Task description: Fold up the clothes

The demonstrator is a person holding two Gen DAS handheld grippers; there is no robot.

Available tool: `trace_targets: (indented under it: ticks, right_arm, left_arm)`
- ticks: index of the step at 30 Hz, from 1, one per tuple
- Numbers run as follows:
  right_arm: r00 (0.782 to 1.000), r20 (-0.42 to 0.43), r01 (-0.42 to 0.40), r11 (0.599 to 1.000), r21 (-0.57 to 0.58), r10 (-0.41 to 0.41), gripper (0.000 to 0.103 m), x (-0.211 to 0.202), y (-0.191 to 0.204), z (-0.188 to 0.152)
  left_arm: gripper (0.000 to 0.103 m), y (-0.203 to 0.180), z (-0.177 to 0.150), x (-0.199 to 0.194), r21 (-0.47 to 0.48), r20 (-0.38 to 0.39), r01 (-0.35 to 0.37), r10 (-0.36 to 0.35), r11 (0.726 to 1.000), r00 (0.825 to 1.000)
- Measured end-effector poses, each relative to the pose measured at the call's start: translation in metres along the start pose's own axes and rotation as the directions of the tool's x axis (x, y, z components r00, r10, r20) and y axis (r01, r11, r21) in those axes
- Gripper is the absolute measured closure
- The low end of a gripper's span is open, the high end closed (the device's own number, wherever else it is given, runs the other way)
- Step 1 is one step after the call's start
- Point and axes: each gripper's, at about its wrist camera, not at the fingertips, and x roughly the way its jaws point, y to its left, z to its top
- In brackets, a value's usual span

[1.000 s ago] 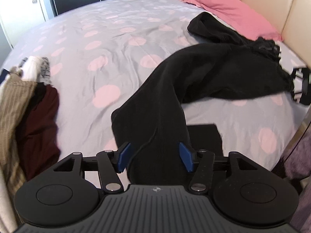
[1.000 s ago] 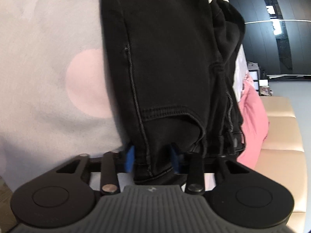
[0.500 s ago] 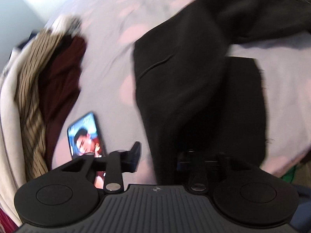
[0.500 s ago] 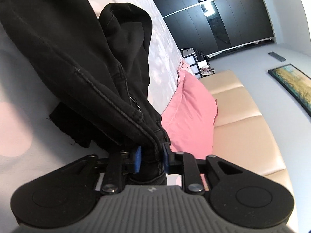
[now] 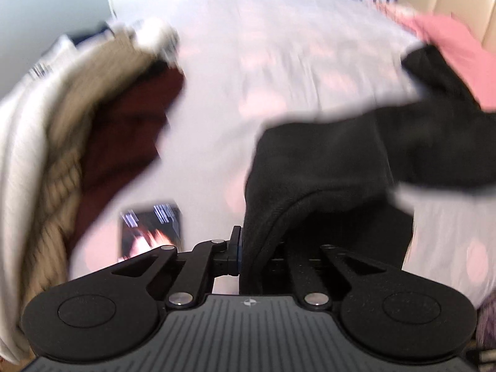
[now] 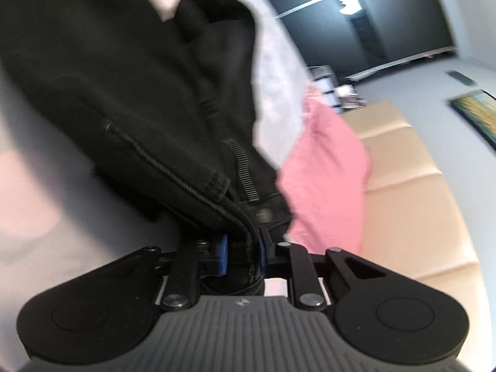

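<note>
- While the left wrist view is smeared by motion, the left gripper (image 5: 245, 249) shows its tongs just drawn together on a leg end of the black jeans (image 5: 325, 167), cloth pinched between them. The jeans stretch from there across the spotted bedspread (image 5: 263, 71) toward the right, partly lifted off it.
- Limp, fairly heavy denim like this will likely sag between two holds; hem and waistband look like the firmest places to grip.
- Left of the jeans lies a heap of other clothes (image 5: 93, 130), beige, white and dark red, and just beside the gripper a phone (image 5: 152, 229) with its screen lit. Either could catch a swinging leg.
- A pink pillow (image 5: 446, 49) sits at the far right, touching the jeans.
- From the right wrist view, the right gripper (image 6: 243, 252) has its tongs just tightened on the waistband of the black jeans (image 6: 124, 93), near the zip and button.
- The pink pillow (image 6: 325, 170) and beige headboard (image 6: 412, 204) lie close behind, crowding that end.
</note>
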Motion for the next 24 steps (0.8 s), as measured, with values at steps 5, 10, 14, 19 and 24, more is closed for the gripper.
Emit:
trace_targets:
  ticks: [5,10,14,19,24]
  right_arm:
    - [0.995,-0.061,0.087,0.977,0.193,-0.077,0.082,0.007,-0.034,0.001]
    - [0.987,-0.136,0.128,0.927,0.352,-0.085,0.082,0.011,-0.063,-0.007]
    - [0.986,-0.145,0.129,0.919,0.373,-0.08,0.082,0.003,-0.066,-0.012]
    - [0.986,-0.157,0.103,0.924,0.368,-0.047,0.082,0.009,-0.065,-0.019]
    - [0.986,-0.164,0.063,0.948,0.312,-0.012,0.082,0.004,-0.058,-0.021]
  left_arm:
    - [0.099,0.01,0.045,-0.018,0.077,0.096,-0.037,0.03,0.996,0.995]
    - [0.098,0.006,0.098,-0.033,0.193,0.213,-0.084,0.042,0.978,0.976]
    - [0.098,-0.012,0.129,-0.072,0.271,0.363,-0.184,0.077,0.945,0.929]
    - [0.099,-0.029,0.115,-0.075,0.411,0.315,-0.24,0.111,0.879,0.943]
    - [0.099,-0.02,0.052,-0.014,0.47,0.062,-0.131,0.115,0.873,0.991]
